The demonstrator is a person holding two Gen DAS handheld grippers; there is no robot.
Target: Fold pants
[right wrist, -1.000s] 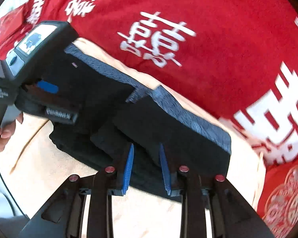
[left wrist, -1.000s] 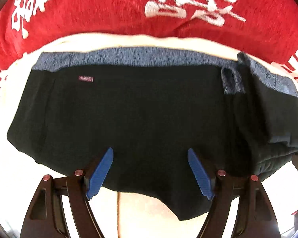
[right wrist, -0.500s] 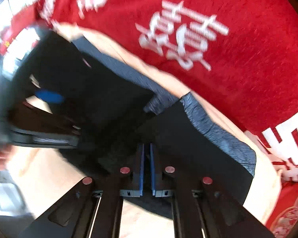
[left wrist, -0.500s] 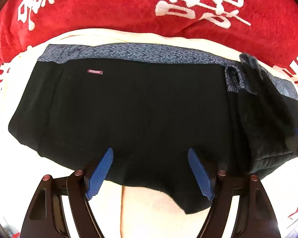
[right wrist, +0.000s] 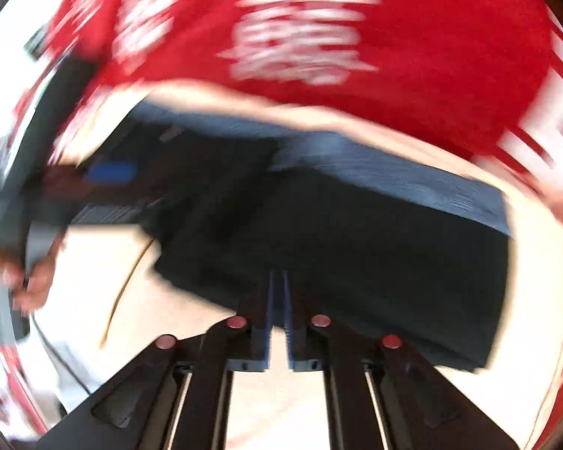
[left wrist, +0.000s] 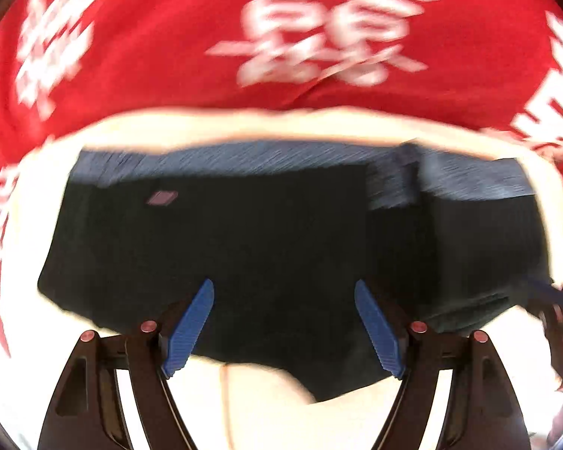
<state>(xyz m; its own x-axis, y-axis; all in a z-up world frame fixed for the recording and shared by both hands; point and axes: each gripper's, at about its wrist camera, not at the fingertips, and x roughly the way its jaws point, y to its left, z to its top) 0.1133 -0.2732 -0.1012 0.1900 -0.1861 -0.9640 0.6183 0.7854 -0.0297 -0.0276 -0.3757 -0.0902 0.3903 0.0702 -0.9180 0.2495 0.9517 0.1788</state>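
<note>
Black pants with a blue-grey waistband and a small pink label lie flat on a cream cloth. Their right part is folded over the rest. My left gripper hangs open above the near edge of the pants, with nothing pressed between its pads. My right gripper hovers at the near edge of the folded part. Its jaws are opening, with a slim gap and no fabric seen pinched in it. Both views are blurred by motion.
A red blanket with white characters lies behind and around the cream cloth. In the right wrist view a hand holds the left gripper's handle at the far left. A thin cord lies on the cloth near it.
The left gripper has risen, so the pants look smaller. The right gripper closed at the folded part's edge, swung round, and its pads have parted a little; the folded part now lies flatter.
</note>
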